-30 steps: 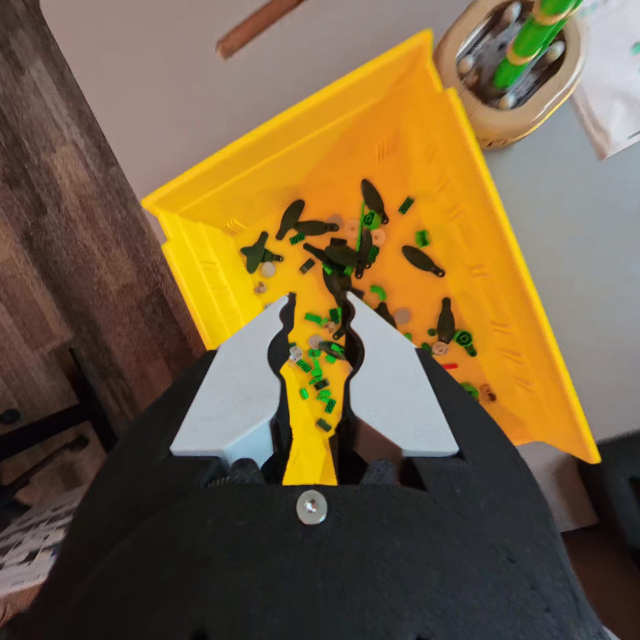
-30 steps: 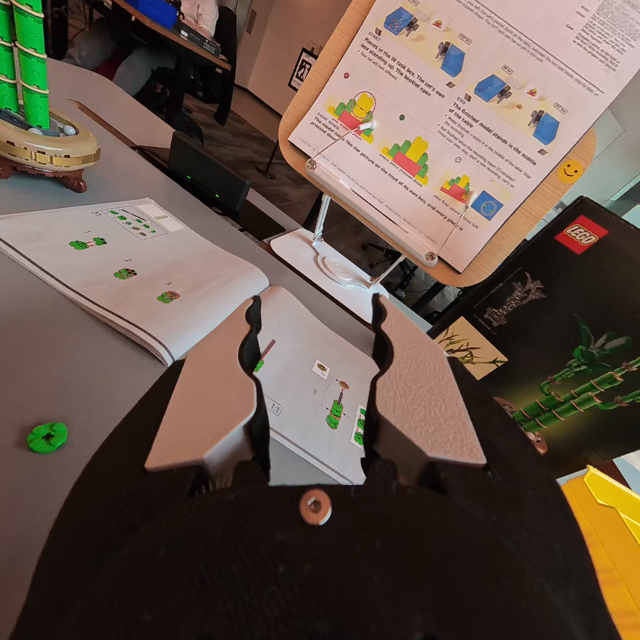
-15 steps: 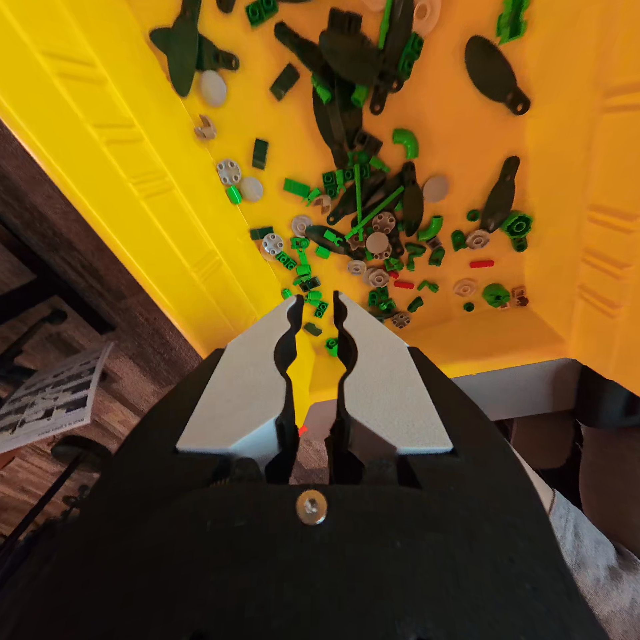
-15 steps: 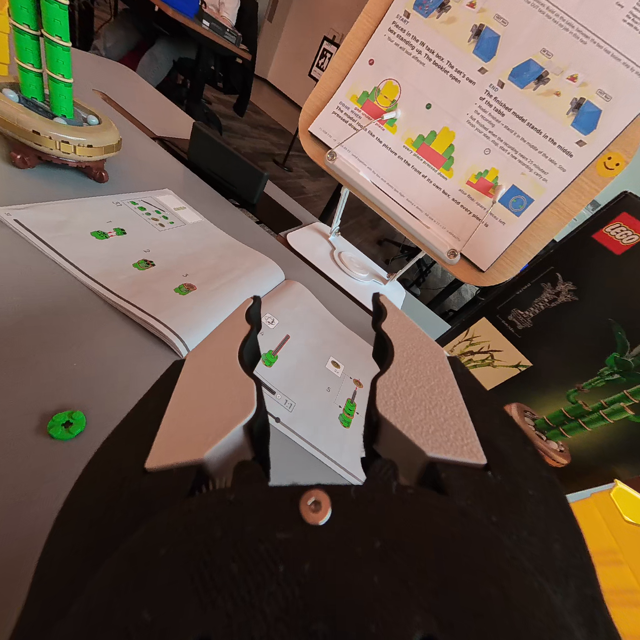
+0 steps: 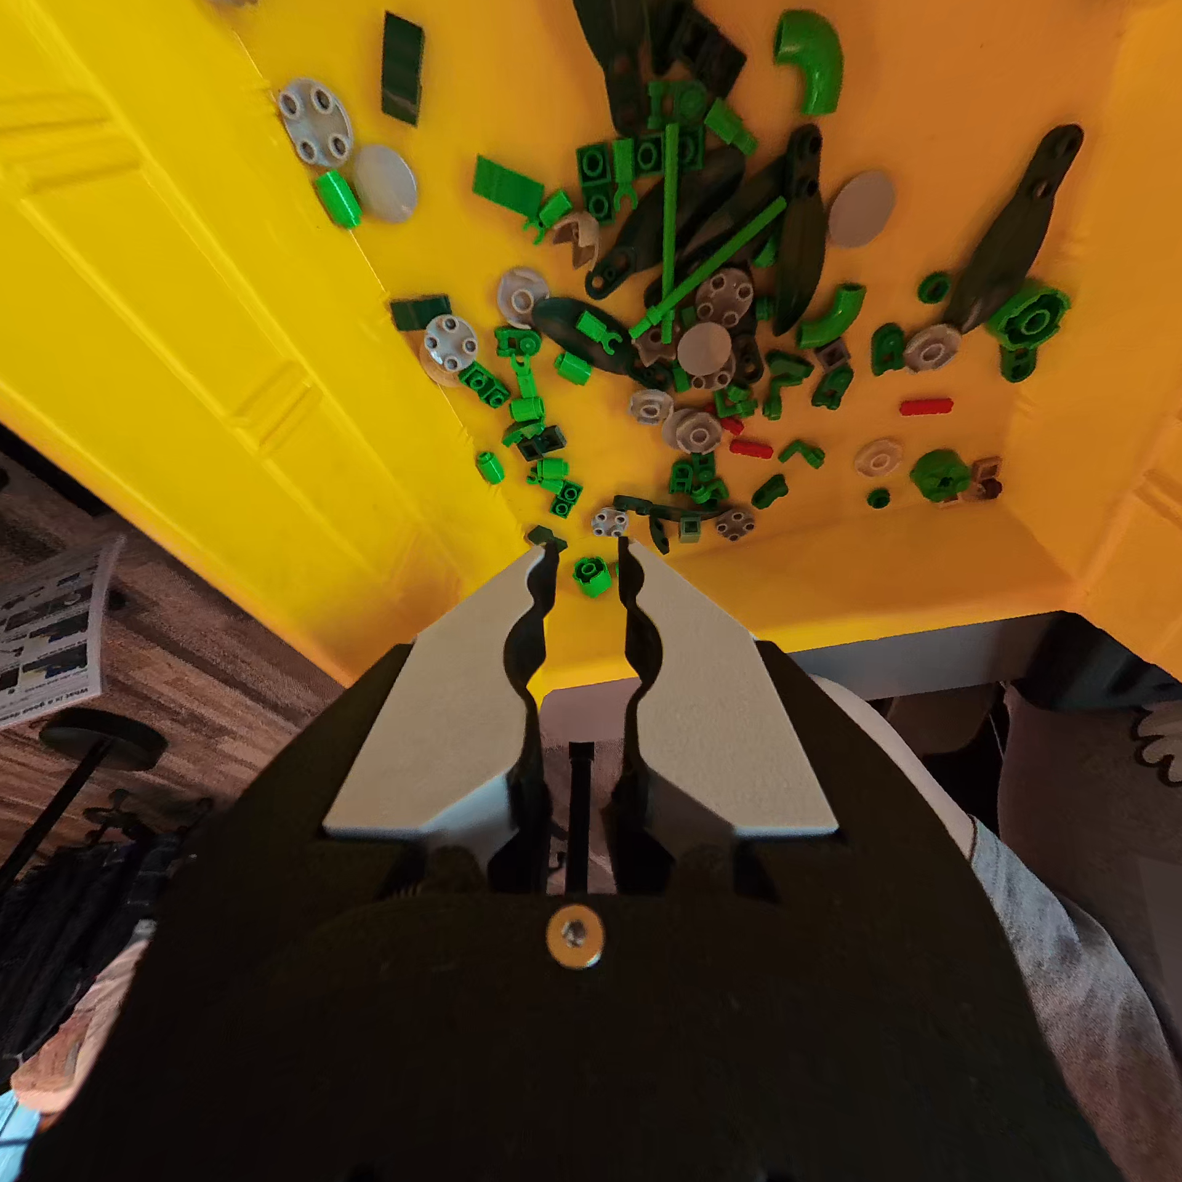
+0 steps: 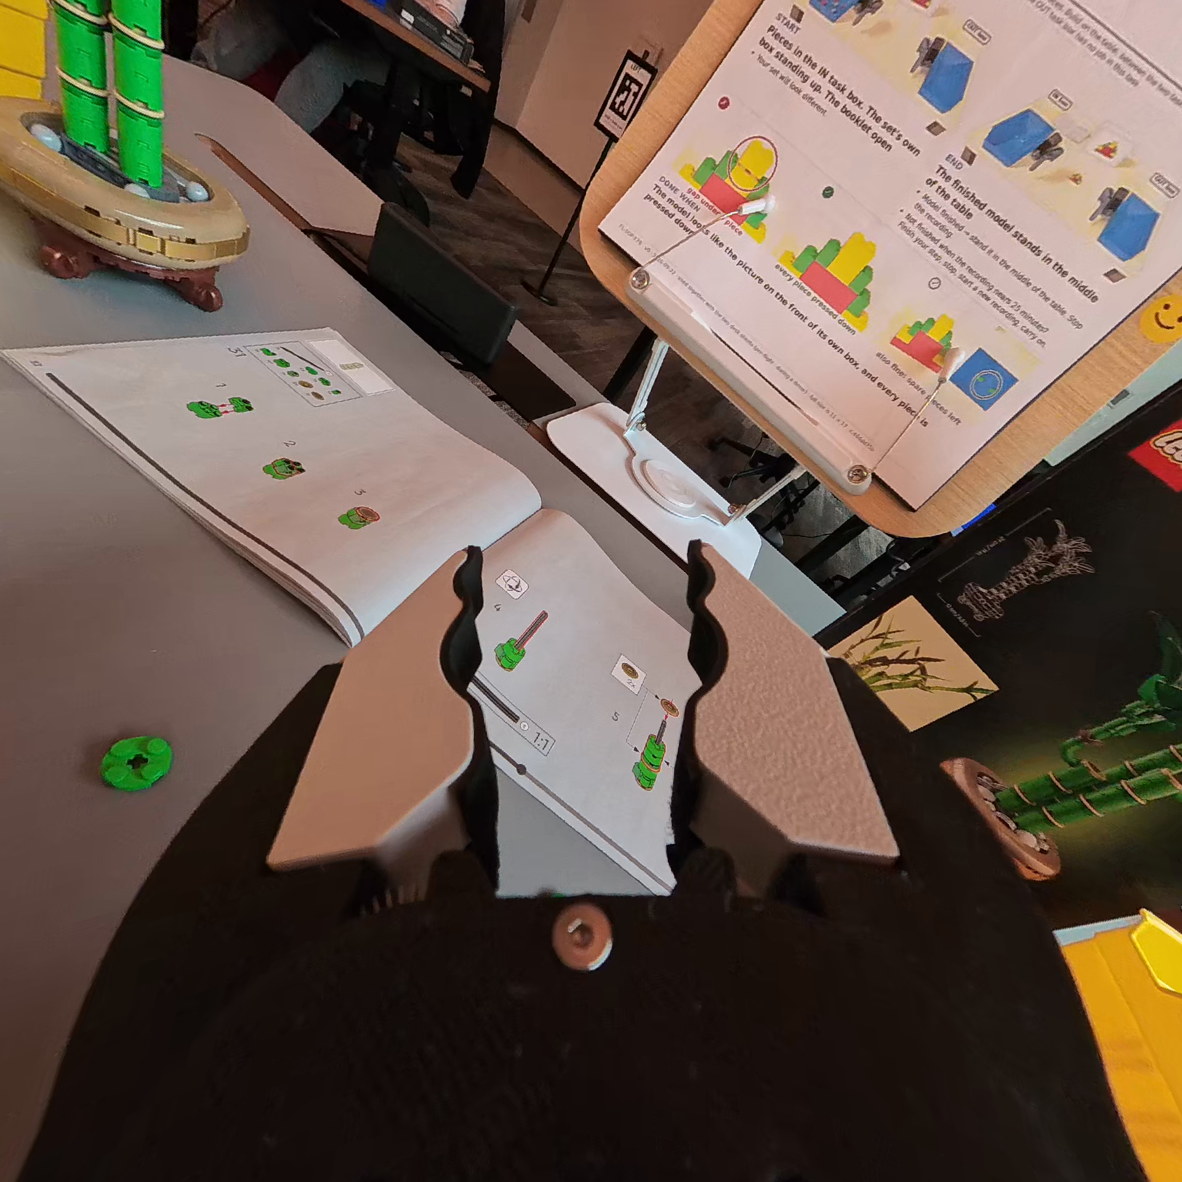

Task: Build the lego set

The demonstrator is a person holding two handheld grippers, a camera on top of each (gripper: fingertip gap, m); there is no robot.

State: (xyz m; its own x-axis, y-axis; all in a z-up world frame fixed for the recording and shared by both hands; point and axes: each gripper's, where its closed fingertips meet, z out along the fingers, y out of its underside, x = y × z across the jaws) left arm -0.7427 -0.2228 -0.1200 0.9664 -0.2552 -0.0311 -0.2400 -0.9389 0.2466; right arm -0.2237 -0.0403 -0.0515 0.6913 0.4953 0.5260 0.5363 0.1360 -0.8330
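Loose pieces [image 5: 703, 332] lie in the tray [image 5: 192, 320], upper frame. On the bench [image 6: 96, 607], the booklet [image 6: 332, 460] lies centre, the model [image 6: 109, 160] upper left.
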